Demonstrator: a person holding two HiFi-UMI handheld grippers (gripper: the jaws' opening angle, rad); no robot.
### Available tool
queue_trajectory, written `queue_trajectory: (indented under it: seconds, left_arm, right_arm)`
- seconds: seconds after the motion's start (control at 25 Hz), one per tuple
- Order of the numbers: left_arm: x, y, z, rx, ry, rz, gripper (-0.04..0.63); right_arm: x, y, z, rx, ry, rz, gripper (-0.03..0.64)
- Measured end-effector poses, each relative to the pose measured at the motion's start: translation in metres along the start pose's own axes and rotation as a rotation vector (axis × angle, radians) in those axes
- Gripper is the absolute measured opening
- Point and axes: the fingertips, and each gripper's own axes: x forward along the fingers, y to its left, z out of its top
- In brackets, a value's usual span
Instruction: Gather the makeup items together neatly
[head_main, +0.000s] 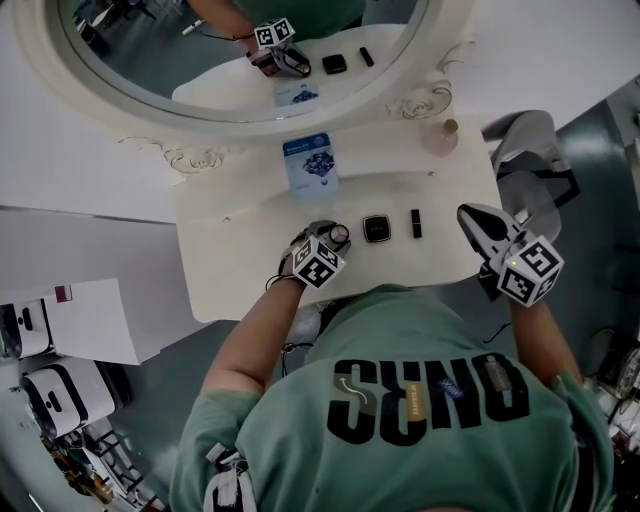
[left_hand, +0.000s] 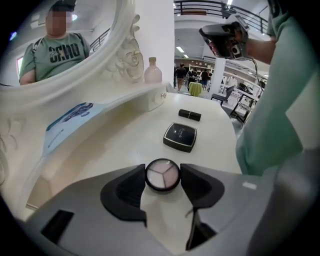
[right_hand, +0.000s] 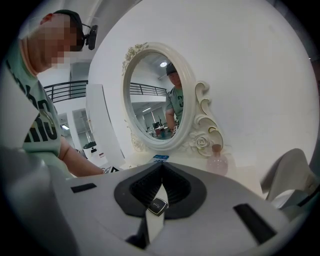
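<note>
My left gripper (head_main: 334, 236) is shut on a round black compact (left_hand: 162, 175) with three pale shades, holding it low over the white vanity table (head_main: 240, 260). Just to its right lie a square black compact (head_main: 376, 229) (left_hand: 180, 136) and, beyond that, a small black lipstick tube (head_main: 416, 223) (left_hand: 190, 115). My right gripper (head_main: 468, 214) hovers off the table's right end, above and clear of the items, its pads (right_hand: 172, 182) meeting with nothing held. A pink bottle (head_main: 441, 136) (right_hand: 218, 161) stands at the back right of the shelf.
A blue packet (head_main: 310, 163) leans against the base of the oval mirror (head_main: 250, 60). A grey seat (head_main: 525, 150) stands right of the table. White boxes and machines (head_main: 60, 395) sit on the floor at the lower left.
</note>
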Motion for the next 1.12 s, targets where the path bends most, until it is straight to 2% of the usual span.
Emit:
queue_trajectory:
  seconds: [0.16, 0.24, 0.36, 0.44, 0.52, 0.64, 0.76, 0.96, 1.12]
  left_arm:
    - [0.006, -0.006, -0.005, 0.018, 0.032, -0.029, 0.232]
    - [0.003, -0.007, 0.0, 0.009, 0.014, -0.044, 0.242]
    - [-0.017, 0.007, 0.017, -0.076, -0.072, -0.037, 0.244]
    - [-0.043, 0.029, 0.035, -0.132, -0.14, 0.006, 0.244]
    - [-0.068, 0.056, 0.049, -0.13, -0.188, 0.071, 0.244]
    - [-0.091, 0.091, 0.06, -0.033, -0.191, 0.148, 0.244]
    - [-0.096, 0.111, 0.06, 0.1, -0.125, 0.182, 0.247]
    - [-0.074, 0.12, 0.051, 0.301, 0.001, 0.184, 0.299]
    - [-0.055, 0.122, 0.048, 0.377, 0.043, 0.16, 0.316]
  right_arm:
    - [-0.005, -0.003, 0.003, -0.003, -0.008, -0.008, -0.005]
    - [-0.005, -0.003, 0.005, -0.004, -0.014, -0.011, -0.005]
    - [-0.001, 0.002, 0.01, -0.009, -0.023, -0.009, -0.005]
    - [0.003, 0.007, 0.013, -0.014, -0.027, -0.006, -0.005]
    - [0.01, 0.012, 0.019, -0.02, -0.033, 0.001, -0.005]
    - [0.023, 0.02, 0.029, -0.039, -0.047, 0.015, -0.005]
    - [0.035, 0.031, 0.04, -0.05, -0.057, 0.018, -0.005]
    - [0.049, 0.038, 0.049, -0.055, -0.063, -0.001, -0.005]
    - [0.051, 0.038, 0.05, -0.046, -0.058, -0.036, -0.005]
